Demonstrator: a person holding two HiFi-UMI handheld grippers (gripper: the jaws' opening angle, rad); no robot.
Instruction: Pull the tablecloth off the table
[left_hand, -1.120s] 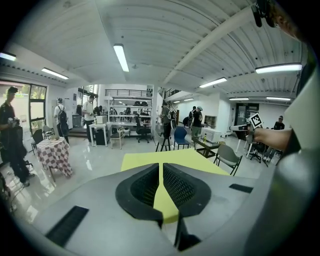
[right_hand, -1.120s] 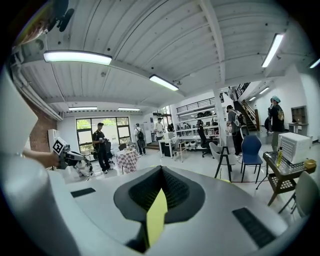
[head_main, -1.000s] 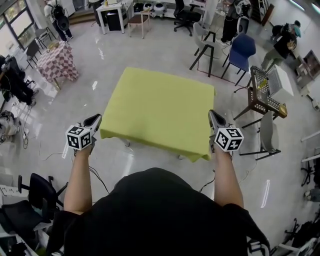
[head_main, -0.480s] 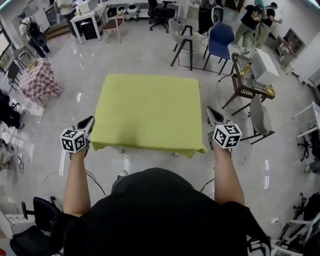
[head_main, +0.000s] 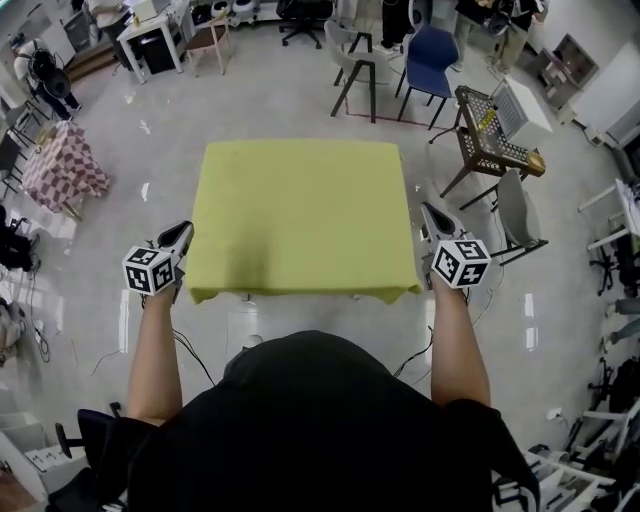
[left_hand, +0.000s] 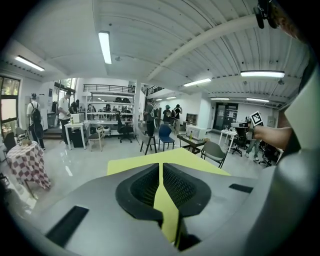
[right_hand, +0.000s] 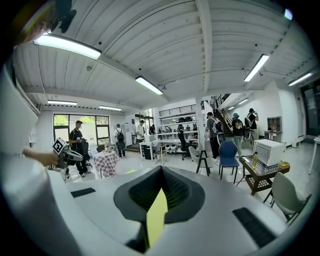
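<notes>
A yellow-green tablecloth (head_main: 300, 215) covers a square table in front of me and hides the tabletop. My left gripper (head_main: 181, 236) is at the cloth's near left corner, and in the left gripper view (left_hand: 161, 170) its jaws are shut on a fold of the tablecloth (left_hand: 168, 210). My right gripper (head_main: 430, 215) is at the near right corner. In the right gripper view (right_hand: 160, 175) a thin strip of the tablecloth (right_hand: 156, 217) is pinched between the shut jaws. The near hem hangs slack between the two grippers.
To the right stand a grey chair (head_main: 515, 215) and a wire-mesh side table (head_main: 490, 130). A blue chair (head_main: 430, 60) and a black-legged chair (head_main: 355, 65) are behind the table. A checkered-cloth table (head_main: 55, 165) is at the far left. People stand along the room's edges.
The head view has swung round, so the cloth now lies square in front instead of skewed. Both grippers stay pinched on the near corners, a little higher in the picture.
</notes>
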